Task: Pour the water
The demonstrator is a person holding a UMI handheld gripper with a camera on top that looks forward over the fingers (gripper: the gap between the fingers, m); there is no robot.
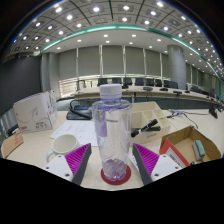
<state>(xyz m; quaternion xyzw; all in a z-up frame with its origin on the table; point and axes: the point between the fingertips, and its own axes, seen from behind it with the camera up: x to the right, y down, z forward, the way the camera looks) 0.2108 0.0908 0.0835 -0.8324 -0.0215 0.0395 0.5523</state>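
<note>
White cup (64, 146) stands on the counter (40, 152) left of the jaws, apparently empty, so pouring looks not yet begun. Between the pink pads, the clear water bottle (112, 130) stands upright, cap on, over a red coaster (116, 178); the gripper (113, 160) seems closed on it, though contact is uncertain. Right, an open cardboard box (192, 146) crowds the counter.

A pale table (40, 150) carries a bottle (112, 130), cup (64, 145) and cardboard boxes (36, 110).

Clear capped water bottle (112, 135) stands upright on a red coaster (115, 177)
</note>
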